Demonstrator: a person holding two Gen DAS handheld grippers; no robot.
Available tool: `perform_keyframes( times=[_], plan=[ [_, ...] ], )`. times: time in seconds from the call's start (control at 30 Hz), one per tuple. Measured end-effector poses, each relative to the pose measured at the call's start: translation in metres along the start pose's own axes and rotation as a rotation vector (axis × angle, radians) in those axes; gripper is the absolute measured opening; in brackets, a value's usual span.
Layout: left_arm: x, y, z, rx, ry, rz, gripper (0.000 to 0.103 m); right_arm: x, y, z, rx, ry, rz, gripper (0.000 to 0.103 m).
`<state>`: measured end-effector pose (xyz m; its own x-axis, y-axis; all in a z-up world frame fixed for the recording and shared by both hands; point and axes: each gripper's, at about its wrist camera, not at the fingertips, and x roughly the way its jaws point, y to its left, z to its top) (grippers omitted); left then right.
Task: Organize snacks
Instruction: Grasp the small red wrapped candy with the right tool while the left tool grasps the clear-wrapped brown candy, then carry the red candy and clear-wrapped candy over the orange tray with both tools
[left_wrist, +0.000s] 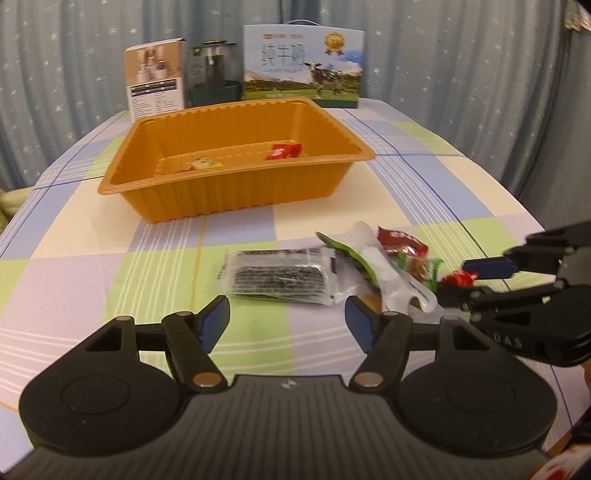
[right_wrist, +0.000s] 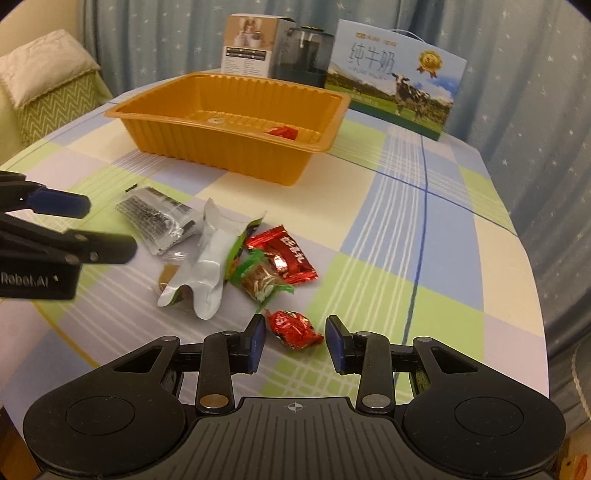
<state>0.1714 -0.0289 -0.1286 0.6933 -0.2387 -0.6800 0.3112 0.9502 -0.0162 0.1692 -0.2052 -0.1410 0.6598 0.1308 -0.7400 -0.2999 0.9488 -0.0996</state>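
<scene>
Checked tablecloth (right_wrist: 424, 229), bare beside tray (right_wrist: 236, 147)

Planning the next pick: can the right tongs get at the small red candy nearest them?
Probably yes. The right tongs are open with the small red candy already between the fingertips, nothing over it; the neighbouring snacks lie apart.

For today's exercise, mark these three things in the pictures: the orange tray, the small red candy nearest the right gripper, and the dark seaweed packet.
orange tray (left_wrist: 236, 192): left wrist view, front outer wall.
small red candy (right_wrist: 293, 328): right wrist view, wrapper's middle.
dark seaweed packet (left_wrist: 280, 277): left wrist view, middle of the dark contents.
</scene>
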Motion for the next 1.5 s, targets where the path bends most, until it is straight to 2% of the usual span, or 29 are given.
perform_keyframes(
  times=[0.2,0.27,0.33,0.63,0.83,0.9,0.97,1.03,1.17,1.3,1.5],
  plan=[
    [0.003,-0.009,-0.002,0.044,0.01,-0.053,0.063,-0.005,-0.012,0.003,0.098,-0.015,-0.008,0.022],
    [0.005,-0.014,-0.003,0.067,0.018,-0.073,0.053,-0.007,-0.02,0.005,0.152,-0.022,-0.01,0.022],
    [0.008,-0.02,-0.005,0.103,0.022,-0.079,0.05,-0.009,-0.026,0.007,0.188,-0.024,-0.01,0.022],
    [0.025,-0.049,-0.007,0.172,0.022,-0.095,0.048,-0.014,-0.032,0.009,0.244,-0.031,-0.002,0.022],
    [0.034,-0.049,-0.004,0.072,0.012,-0.068,0.048,-0.013,-0.034,0.01,0.255,-0.032,0.003,0.022],
    [0.035,-0.049,-0.003,0.066,0.009,-0.054,0.043,-0.013,-0.034,0.01,0.258,-0.032,0.003,0.022],
    [0.034,-0.049,-0.002,0.069,0.007,-0.052,0.028,-0.013,-0.033,0.011,0.26,-0.033,0.004,0.022],
    [0.033,-0.049,-0.002,0.077,0.011,-0.044,0.02,-0.013,-0.033,0.011,0.261,-0.033,0.004,0.022],
    [0.027,-0.047,-0.003,0.059,0.029,-0.013,0.018,-0.015,-0.032,0.012,0.263,-0.042,0.008,0.022],
    [0.015,-0.044,-0.003,0.052,0.035,-0.012,0.018,-0.018,-0.028,0.015,0.264,-0.061,0.015,0.022],
    [-0.005,-0.035,0.004,0.034,-0.011,0.007,0.018,-0.024,-0.02,0.022,0.258,-0.089,0.041,0.022]
  ],
)
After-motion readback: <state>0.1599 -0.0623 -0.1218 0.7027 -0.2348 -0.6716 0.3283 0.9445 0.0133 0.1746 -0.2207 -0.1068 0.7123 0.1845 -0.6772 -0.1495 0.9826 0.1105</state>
